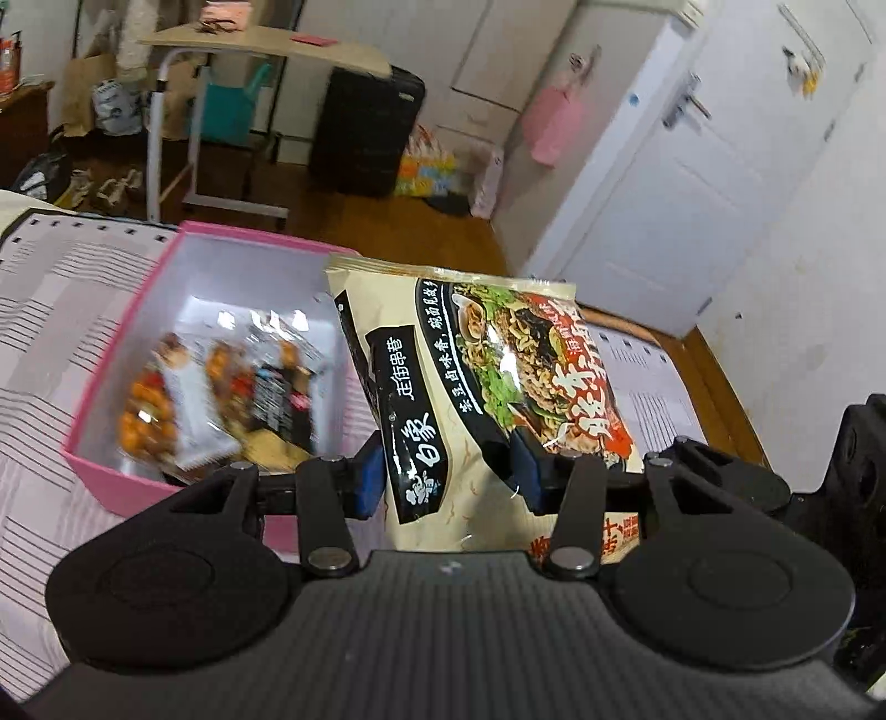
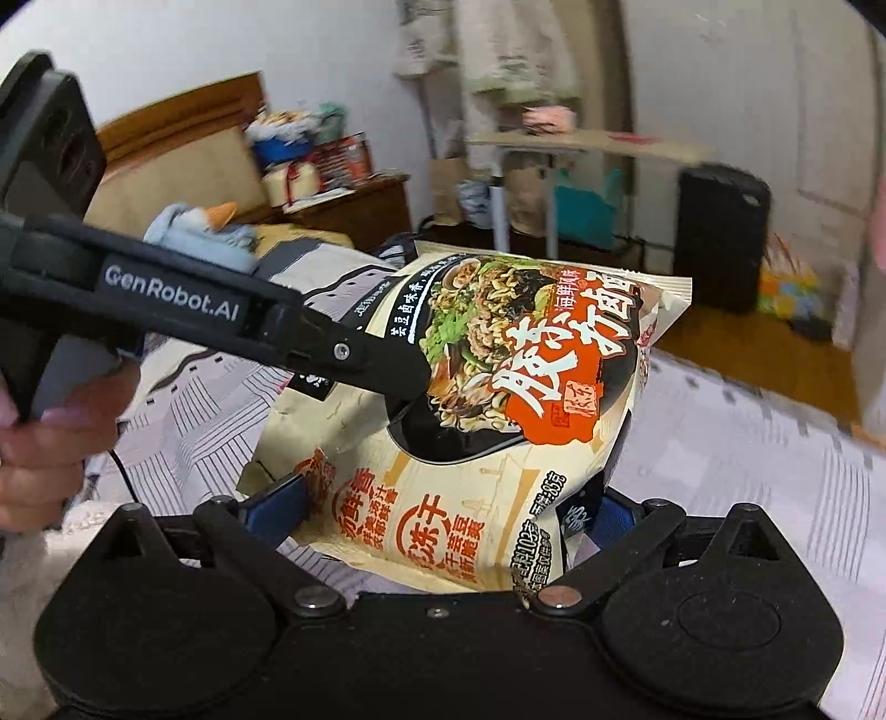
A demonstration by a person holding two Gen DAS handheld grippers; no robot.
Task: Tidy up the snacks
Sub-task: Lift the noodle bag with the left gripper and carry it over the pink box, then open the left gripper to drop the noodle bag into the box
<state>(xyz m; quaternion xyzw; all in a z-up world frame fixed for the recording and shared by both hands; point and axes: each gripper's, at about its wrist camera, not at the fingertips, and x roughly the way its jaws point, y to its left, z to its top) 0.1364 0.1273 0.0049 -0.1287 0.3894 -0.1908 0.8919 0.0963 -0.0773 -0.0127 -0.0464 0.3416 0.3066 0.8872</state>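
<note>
A cream instant-noodle packet (image 1: 470, 387) with black and red print is held between both grippers above the bed. My left gripper (image 1: 448, 471) is shut on its lower part, blue pads pressing both sides. In the right wrist view the same packet (image 2: 498, 387) is pinched at its bottom edge by my right gripper (image 2: 443, 515), and the left gripper's black finger (image 2: 382, 360) clamps it from the left. An open pink box (image 1: 105, 382) with a white inside sits on the bed left of the packet and holds several snack packs (image 1: 221, 399).
The bed has a striped grey-and-white cover (image 1: 55, 310). Beyond it are a wooden floor, a rolling desk (image 1: 266, 50), a black suitcase (image 1: 365, 133) and white doors (image 1: 692, 183). A headboard and a cluttered nightstand (image 2: 343, 183) show in the right wrist view.
</note>
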